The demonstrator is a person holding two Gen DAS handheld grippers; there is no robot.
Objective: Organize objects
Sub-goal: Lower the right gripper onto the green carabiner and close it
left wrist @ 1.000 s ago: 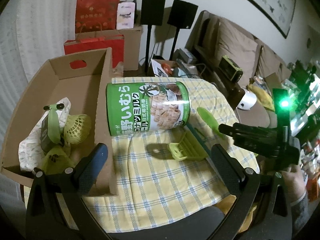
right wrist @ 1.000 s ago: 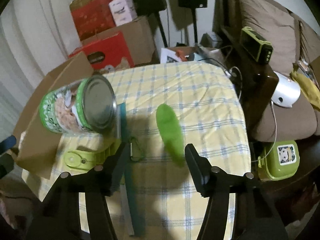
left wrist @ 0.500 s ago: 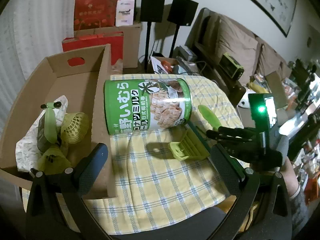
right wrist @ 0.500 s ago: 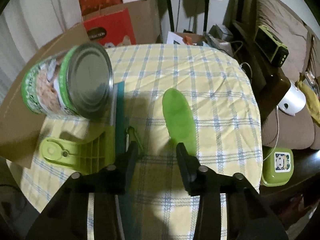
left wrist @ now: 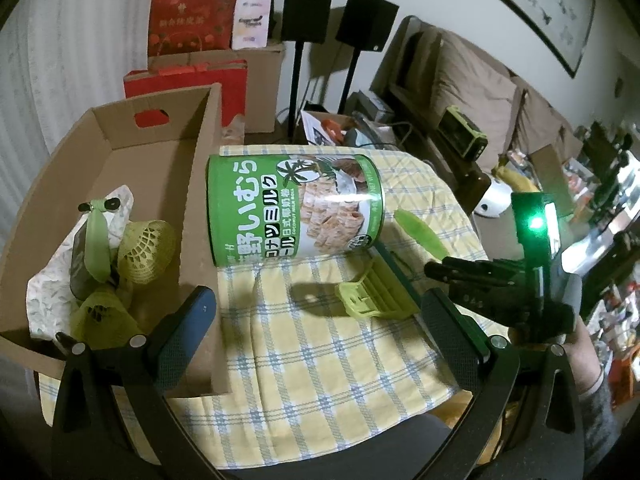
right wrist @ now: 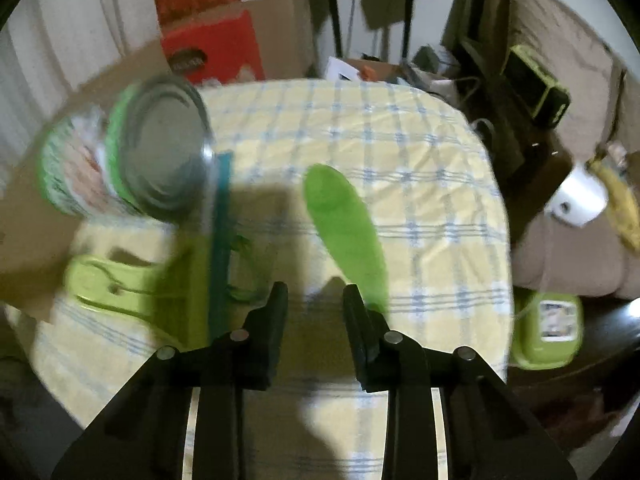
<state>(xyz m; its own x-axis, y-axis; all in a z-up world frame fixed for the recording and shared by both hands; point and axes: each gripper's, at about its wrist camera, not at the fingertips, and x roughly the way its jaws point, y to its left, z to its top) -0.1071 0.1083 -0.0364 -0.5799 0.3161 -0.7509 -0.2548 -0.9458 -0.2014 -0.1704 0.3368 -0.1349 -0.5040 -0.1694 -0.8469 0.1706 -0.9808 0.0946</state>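
On the yellow checked tablecloth a green snack can lies on its side against the cardboard box. Next to it are a lime plastic clip, a teal strip and a flat green paddle. My right gripper hangs low over the cloth with its jaws closing. Only cloth shows in the narrow gap, and the paddle's near end runs behind the right finger. My left gripper stands wide open near the box corner, holding nothing.
The box holds yellow mesh pieces, a green-strapped item and patterned paper. Red bags, cartons and two speakers stand behind the table. A sofa lies to the right, and a green lunch box sits beyond the table's right edge.
My right gripper has sunk toward the cloth at the paddle's near end and its jaws have narrowed a lot. The left gripper has stayed where it was.
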